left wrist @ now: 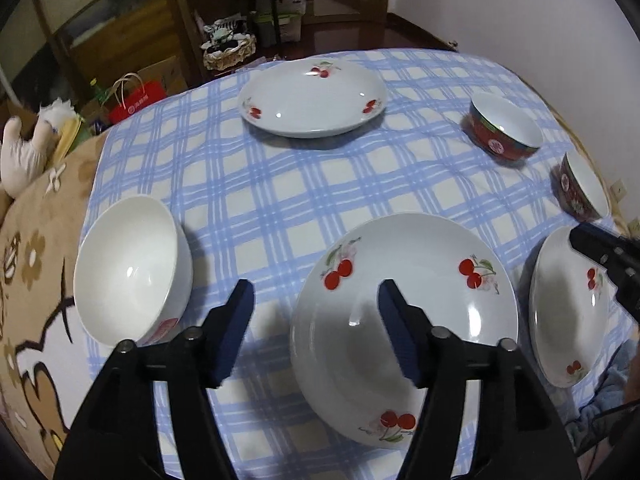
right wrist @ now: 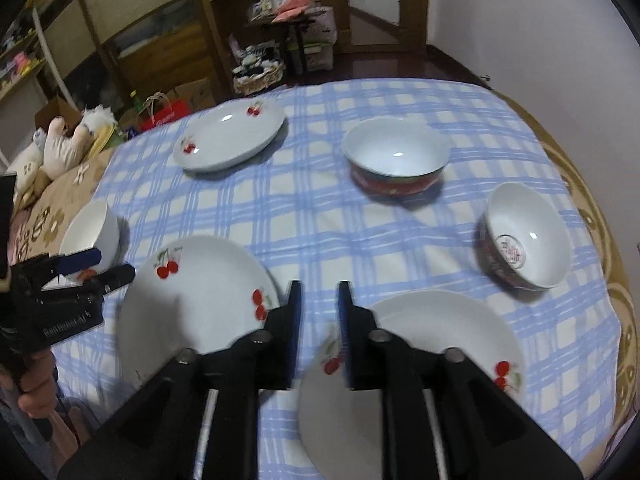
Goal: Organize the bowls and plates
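Observation:
Three white cherry plates lie on the blue checked cloth: a near plate [left wrist: 404, 320] [right wrist: 196, 304], a right plate [left wrist: 568, 312] [right wrist: 412, 364] and a far plate [left wrist: 312, 96] [right wrist: 228, 136]. A plain white bowl [left wrist: 128, 268] [right wrist: 90, 236] stands at the left. Two red-sided bowls [left wrist: 506, 128] [left wrist: 582, 186] stand at the right, also in the right wrist view [right wrist: 396, 158] [right wrist: 526, 236]. My left gripper [left wrist: 316, 332] is open, empty, over the near plate's left rim. My right gripper [right wrist: 319, 332] is part open, empty, between the near and right plates.
The table's edge curves round the cloth [left wrist: 280, 208]. A brown flowered blanket [left wrist: 36, 280] and a white stuffed toy [left wrist: 22, 156] lie at the left. Wooden shelves, a basket [left wrist: 230, 50] and a red bag [left wrist: 136, 98] stand beyond the table.

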`<state>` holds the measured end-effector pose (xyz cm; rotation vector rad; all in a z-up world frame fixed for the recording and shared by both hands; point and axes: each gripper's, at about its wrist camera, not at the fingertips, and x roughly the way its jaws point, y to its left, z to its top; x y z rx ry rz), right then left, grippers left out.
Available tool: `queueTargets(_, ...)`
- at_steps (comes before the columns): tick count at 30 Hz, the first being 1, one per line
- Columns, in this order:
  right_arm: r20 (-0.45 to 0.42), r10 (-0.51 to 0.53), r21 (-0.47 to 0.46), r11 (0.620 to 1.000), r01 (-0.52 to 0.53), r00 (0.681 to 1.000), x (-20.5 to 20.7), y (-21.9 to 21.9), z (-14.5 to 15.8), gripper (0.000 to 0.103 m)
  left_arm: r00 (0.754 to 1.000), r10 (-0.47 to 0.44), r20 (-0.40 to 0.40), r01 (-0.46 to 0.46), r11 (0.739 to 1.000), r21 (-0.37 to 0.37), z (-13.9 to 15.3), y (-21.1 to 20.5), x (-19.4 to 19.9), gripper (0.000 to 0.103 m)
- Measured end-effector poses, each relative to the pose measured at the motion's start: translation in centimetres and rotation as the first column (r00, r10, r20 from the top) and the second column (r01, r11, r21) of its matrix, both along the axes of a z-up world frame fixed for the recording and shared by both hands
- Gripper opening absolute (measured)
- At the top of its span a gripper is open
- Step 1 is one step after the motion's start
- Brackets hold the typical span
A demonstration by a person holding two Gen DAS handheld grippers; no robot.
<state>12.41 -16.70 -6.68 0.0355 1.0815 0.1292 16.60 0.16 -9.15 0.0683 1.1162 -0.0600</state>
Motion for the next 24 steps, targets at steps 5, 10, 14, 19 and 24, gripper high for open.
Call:
queueTargets(5, 0.006, -0.015, -0.030, 0.999, 0.016, 1.000, -0.1, -2.0, 1.6, 0.075, 0.998, -0.051, -0.022, 0.050, 0.998, -0.023, 0.5, -2.5, 0.2, 0.086)
queueTargets(10, 0.027, -0.050, -0.053, 0.997, 0.052, 0.998, -0.7, -4.5, 3.2, 0.089, 0.993, -0.087, -0.080, 0.078, 0.992, -0.101, 1.1, -5.3, 0.4, 0.087)
queueTargets(14, 0.028, -0.077, -0.091, 0.993, 0.080, 0.997, -1.8, -6.9, 3.8, 0.092, 0.990, -0.130, -0.049, 0.126, 0.988, -0.087, 2.1, -7.7, 0.1, 0.088)
queueTargets(19, 0.009, -0.096, -0.118, 0.988, 0.096, 0.995, -2.8, -9.3, 3.7, 0.094, 0.973, -0.227, -0.028, 0.225, 0.972, -0.063, 2.5, -11.2, -0.2, 0.088)
queueTargets(24, -0.002, -0.137, -0.113, 0.984, 0.136, 0.991, -3.7, -11.6, 3.2, 0.094, 0.954, -0.298, -0.023, 0.296, 0.953, -0.069, 2.0, -14.2, -0.3, 0.088)
